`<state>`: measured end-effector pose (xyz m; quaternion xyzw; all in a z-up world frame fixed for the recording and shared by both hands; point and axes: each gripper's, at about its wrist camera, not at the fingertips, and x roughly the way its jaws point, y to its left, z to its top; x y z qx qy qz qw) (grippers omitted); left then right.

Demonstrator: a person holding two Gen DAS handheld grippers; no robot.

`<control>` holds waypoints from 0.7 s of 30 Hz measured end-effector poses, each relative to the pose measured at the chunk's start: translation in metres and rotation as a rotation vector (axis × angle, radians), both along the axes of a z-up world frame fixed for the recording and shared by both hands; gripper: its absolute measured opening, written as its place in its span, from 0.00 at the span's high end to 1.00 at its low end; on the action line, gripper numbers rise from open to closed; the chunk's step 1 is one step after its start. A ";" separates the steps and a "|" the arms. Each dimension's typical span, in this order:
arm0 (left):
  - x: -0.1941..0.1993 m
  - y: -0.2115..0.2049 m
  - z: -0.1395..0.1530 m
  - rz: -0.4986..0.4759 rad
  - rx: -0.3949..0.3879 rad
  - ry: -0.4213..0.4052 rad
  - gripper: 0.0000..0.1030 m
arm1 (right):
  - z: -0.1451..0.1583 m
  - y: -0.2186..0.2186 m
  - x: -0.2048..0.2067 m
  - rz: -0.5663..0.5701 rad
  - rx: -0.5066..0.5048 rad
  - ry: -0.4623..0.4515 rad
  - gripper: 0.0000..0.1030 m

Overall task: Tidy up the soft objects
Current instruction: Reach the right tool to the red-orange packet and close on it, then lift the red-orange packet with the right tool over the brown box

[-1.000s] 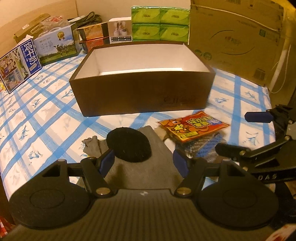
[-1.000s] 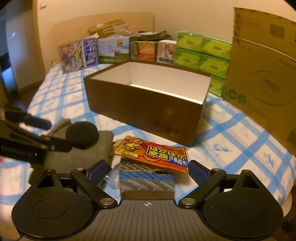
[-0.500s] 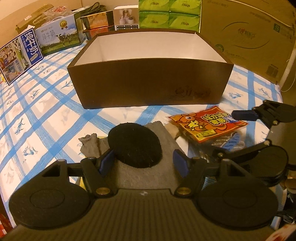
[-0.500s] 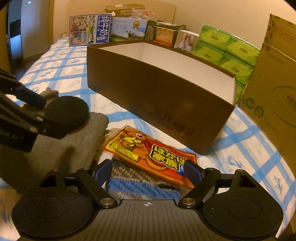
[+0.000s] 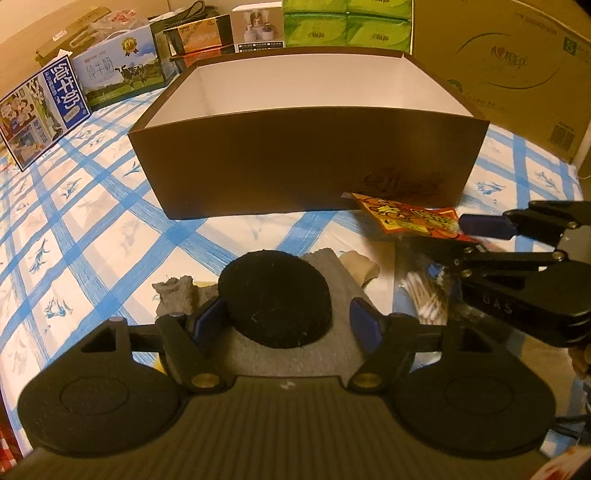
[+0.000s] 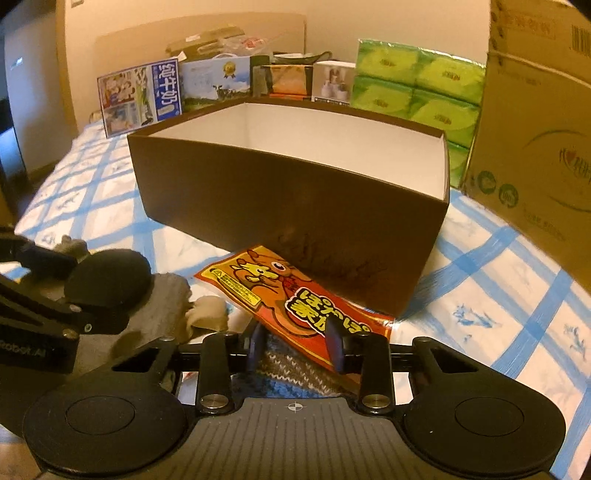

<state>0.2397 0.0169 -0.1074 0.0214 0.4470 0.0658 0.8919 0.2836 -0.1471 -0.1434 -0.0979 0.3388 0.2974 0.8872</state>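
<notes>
Your left gripper sits low in the frame with its jaws spread wide, one blue pad on each side of a round black pad that rests on a folded grey cloth; the pads flank it without pinching, which looks like a lineup for a grasp. Your right gripper, at the bottom centre of its own view, has its jaws drawn in on the near edge of an orange cartoon-printed heat pack, apparently pinching it. The pack slopes up toward the brown box, far end raised, so it seems to be lifting off the blue and grey knitted item beneath it. The open brown box with a white interior fills the middle of both views, right behind the soft things, the likely place for them; no item shows in the part of its interior you can see. In the left view, a clear bag of cotton swabs lies at centre right beside the cloth, and a beige scrap peeks out by the cloth's far corner. Everything rests on a blue-checked sheet. Milk cartons, green tissue packs and a large cardboard carton line the top edge.
</notes>
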 end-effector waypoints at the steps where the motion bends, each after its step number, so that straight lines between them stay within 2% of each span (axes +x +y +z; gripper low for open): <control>1: 0.002 -0.001 -0.001 0.003 0.009 0.002 0.29 | 0.000 0.000 -0.001 -0.005 -0.005 -0.010 0.64; 9: 0.017 0.001 -0.011 0.035 0.046 0.009 0.29 | -0.005 0.009 0.014 -0.050 -0.040 -0.034 0.65; 11: 0.019 0.004 -0.012 0.042 0.044 0.007 0.34 | -0.008 0.010 0.018 -0.053 -0.058 -0.047 0.71; 21: 0.011 0.010 -0.006 0.042 0.025 -0.019 0.39 | -0.002 0.000 0.002 -0.013 -0.100 -0.149 0.89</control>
